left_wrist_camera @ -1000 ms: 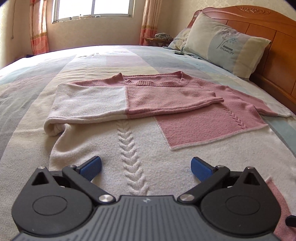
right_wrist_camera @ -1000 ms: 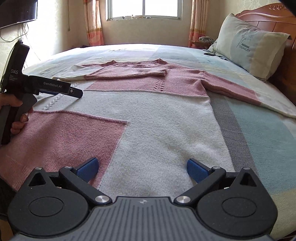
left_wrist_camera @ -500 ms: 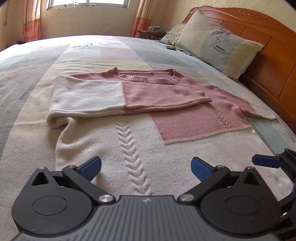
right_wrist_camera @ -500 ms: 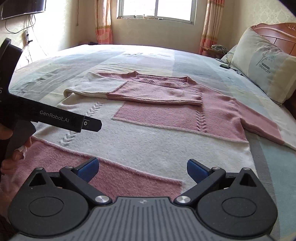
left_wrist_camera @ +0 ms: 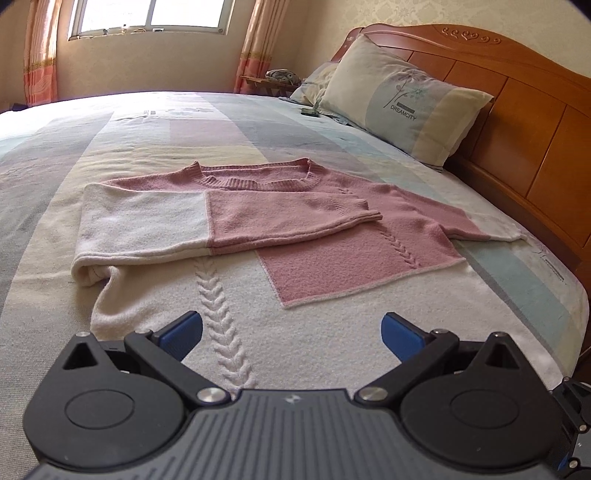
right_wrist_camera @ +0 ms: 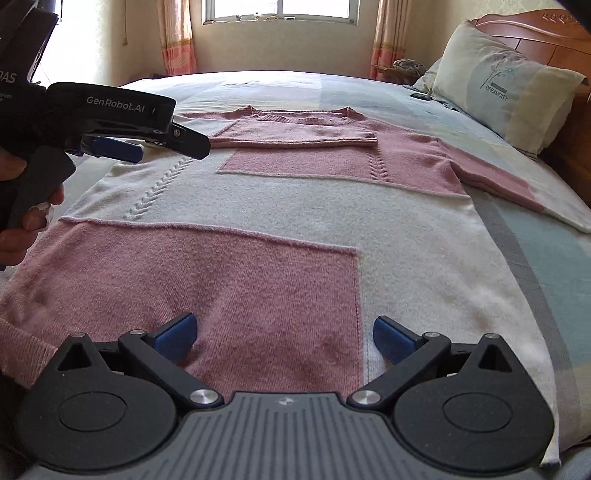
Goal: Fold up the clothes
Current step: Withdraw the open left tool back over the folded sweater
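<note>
Sweater (left_wrist_camera: 325, 254), pink and cream knit, lies spread flat on the bed (left_wrist_camera: 155, 136), its neckline pointing toward the window (left_wrist_camera: 151, 16) and its hem nearest me. One sleeve (left_wrist_camera: 221, 221) is folded across the chest, cream at the shoulder end and pink toward the cuff, which rests near the middle of the body. The other sleeve (right_wrist_camera: 513, 184) stretches out flat toward the headboard (left_wrist_camera: 524, 122) side, touching the bedspread. A braided cable stitch runs up the cream panel on each side of the front.

My left hand-held gripper (left_wrist_camera: 291, 332) hovers low over the cream part of the sweater, both blue pads (left_wrist_camera: 183, 330) spread wide apart with nothing between them. From the right wrist view I see that same tool from the side at the left edge of the picture, a hand (right_wrist_camera: 26, 221) wrapped around its grip, its fingers above the fabric; whether they touch it I cannot tell.

My right hand-held gripper (right_wrist_camera: 282, 334) sits over the pink block near the hem, jaws wide apart and empty, one pad (right_wrist_camera: 175, 334) over pink knit, the other over the cream strip beside it.

A pillow (left_wrist_camera: 402, 99) printed "DREAMCITY" leans against the wooden headboard, well apart from the sweater. Orange-patterned curtains (right_wrist_camera: 175, 37) hang on either side of the window.
</note>
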The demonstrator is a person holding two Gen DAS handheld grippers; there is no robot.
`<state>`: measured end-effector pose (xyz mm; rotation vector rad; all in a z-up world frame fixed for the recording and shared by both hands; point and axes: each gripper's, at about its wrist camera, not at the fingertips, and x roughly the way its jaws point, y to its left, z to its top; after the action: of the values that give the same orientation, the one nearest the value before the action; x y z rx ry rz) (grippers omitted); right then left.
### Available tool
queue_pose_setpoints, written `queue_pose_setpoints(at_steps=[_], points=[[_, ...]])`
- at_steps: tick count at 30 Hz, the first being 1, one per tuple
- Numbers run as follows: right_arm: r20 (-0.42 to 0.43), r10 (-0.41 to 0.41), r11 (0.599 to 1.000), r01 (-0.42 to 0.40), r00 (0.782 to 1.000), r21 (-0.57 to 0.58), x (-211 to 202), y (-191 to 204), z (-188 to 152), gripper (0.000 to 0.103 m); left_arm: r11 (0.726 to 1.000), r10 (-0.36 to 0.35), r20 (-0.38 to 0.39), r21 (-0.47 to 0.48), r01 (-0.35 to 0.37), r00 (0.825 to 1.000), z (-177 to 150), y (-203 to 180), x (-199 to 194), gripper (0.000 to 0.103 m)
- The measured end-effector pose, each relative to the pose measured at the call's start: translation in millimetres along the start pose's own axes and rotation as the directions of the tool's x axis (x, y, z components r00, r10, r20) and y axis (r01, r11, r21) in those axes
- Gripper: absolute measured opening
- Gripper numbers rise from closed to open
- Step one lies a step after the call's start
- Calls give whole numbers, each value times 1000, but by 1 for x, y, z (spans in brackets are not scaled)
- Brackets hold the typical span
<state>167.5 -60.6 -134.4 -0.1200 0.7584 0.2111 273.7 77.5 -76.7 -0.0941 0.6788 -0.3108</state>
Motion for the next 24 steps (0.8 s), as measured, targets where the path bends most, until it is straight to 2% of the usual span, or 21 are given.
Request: queue_pose_setpoints(at_steps=[6,9,11,14,16,20,24], points=[[-28,-22,999,21,999,-35,-9,5,2,103,1000,-10,-2,-1,10,1000,-1,-4,9,102],[34,-44,994,48,998,-97,-12,5,9,103,1000,6,-7,-1,-6,1000,1,-7,17,102],[29,-55,992,58,998,-109,-6,-1,12,103,1000,8,-12,-5,-8,1000,2,-9,23,102],[-1,-2,1000,2,1000,-10,2,-20,5,103,1000,-8,-26,4,8,1000,2,-15,32,102],[38,39,997,-41,999,59,1,-31,-3,103,1000,10,-40,26,-9,999,1,-20,37,102],[39,39,999,-40,998,14,-1,-28,-4,103,996,62,-80,63,-57,995,-2,-25,51,102],[55,37,998,-39,998,50,-4,-38,6,103,996,73,-84,60,-68,994,-3,-25,56,102]])
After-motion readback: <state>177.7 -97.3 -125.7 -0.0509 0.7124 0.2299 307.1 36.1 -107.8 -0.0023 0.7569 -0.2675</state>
